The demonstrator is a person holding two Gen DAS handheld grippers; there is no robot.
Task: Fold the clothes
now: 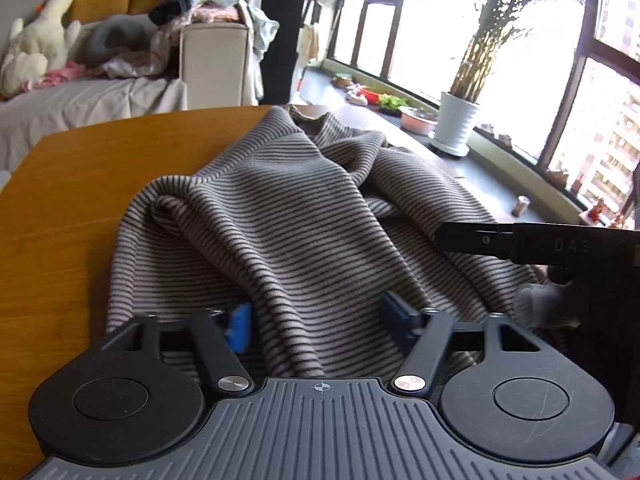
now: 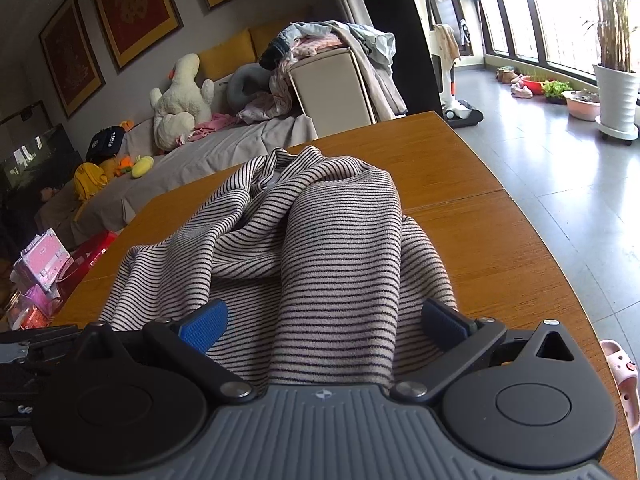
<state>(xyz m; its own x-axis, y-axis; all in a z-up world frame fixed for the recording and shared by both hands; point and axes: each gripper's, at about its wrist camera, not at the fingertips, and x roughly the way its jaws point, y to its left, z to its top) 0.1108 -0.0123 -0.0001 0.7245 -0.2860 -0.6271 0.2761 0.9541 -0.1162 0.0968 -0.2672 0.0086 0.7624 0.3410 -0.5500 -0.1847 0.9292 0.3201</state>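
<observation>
Both the left gripper [image 1: 318, 316] and right gripper [image 2: 324, 320] straddled the striped garment [image 1: 280, 216] on the wooden table [image 1: 80, 184], fingers spread, grasp uncertain; "DAS" appeared beside it.

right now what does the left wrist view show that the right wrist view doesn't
Only the left wrist view shows the right tool reaching in from the side over the cloth, plus a small can on the window ledge. Only the right wrist view shows the framed pictures on the wall, a pink case and a pink slipper. Both show the striped garment bunched on the wooden table, the plush duck and the white plant pot.
</observation>
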